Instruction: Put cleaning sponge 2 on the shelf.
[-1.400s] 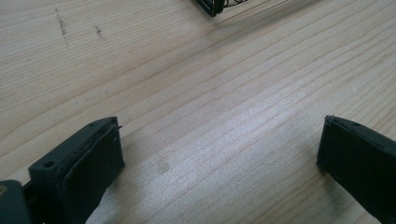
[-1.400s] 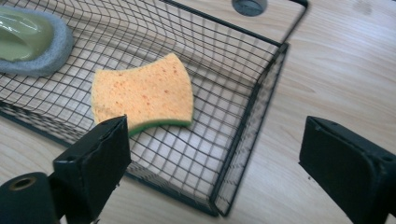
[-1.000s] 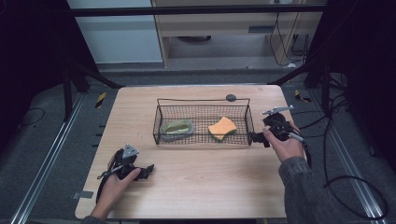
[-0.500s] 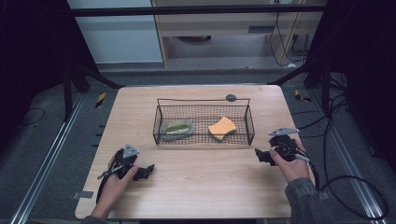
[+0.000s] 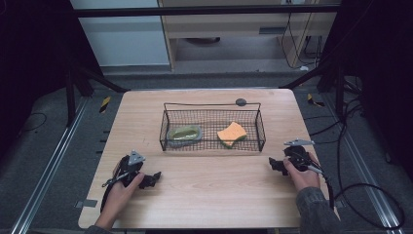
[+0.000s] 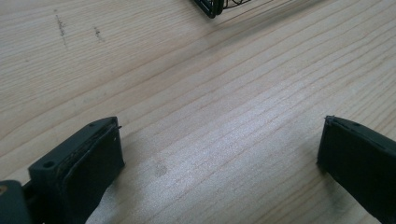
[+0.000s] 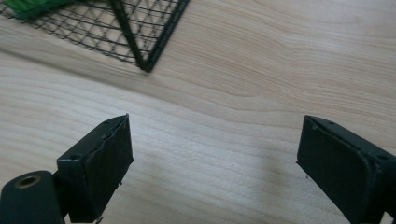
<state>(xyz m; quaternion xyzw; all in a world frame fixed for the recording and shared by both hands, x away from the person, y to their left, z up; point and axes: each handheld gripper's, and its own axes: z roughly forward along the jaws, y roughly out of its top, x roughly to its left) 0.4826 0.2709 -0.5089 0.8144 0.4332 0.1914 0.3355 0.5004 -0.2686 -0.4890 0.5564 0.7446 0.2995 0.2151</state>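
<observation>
The left gripper (image 5: 152, 179) sits on the light wooden tabletop (image 5: 209, 190), in front of the black wire basket (image 5: 212, 145), jaws wide and holding nothing. A green sponge (image 5: 185, 133) and an orange sponge (image 5: 232, 133) lie inside the basket. The right gripper (image 5: 275, 165) rests near the basket's right front corner, jaws wide, holding nothing.

Setting: laboratory recording bay.
Frame: black metal struts (image 5: 83, 80) around a wooden counter (image 5: 204, 195).
Cabling: loose cables (image 5: 363, 190) across the grey floor (image 5: 44, 146).
Markings: yellow-black hazard tape (image 5: 104, 104).
Background: pale cabinet (image 5: 234, 24).
</observation>
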